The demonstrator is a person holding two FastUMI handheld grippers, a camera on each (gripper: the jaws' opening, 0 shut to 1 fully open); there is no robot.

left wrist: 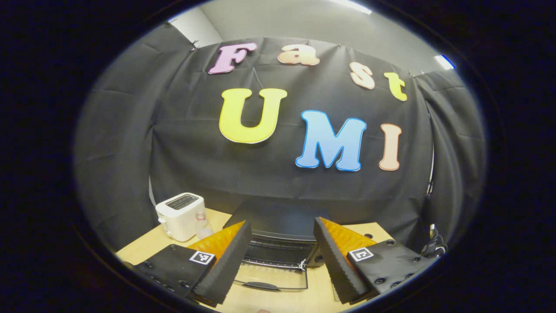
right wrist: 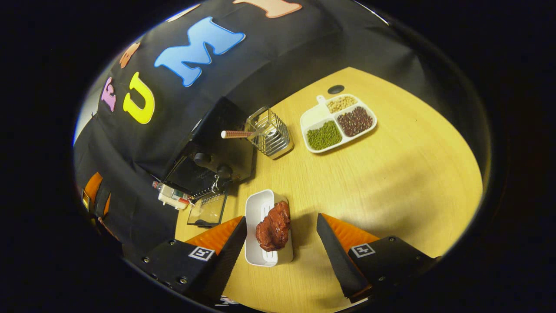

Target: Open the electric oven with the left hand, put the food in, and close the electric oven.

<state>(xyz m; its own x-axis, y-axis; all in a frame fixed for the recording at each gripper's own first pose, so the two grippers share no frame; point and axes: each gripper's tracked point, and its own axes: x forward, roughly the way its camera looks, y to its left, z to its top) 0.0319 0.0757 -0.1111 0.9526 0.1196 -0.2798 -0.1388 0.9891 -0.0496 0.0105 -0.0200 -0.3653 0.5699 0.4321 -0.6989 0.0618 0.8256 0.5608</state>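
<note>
Oven sits on the wooden table right in front of the left gripper, door dropped flat toward the camera so you can see the rack inside. That gripper's fingers are spread wide with nothing between them, hovering above the lowered door. A white toaster stands to the oven's left in the left gripper view.

In the right gripper view the right gripper is also wide apart, holding nothing, looking down at a white tray with a reddish-brown chunk of food lying on it. The tray lies between the two fingers but I can't tell if either is touching it, looks like there's a gap. The oven shows further off with its glass door hanging open, just beside the tray's far end. Near the oven's side there's a wire basket with a wooden-handled thing in it, and past that a divided white dish of beans.
</note>
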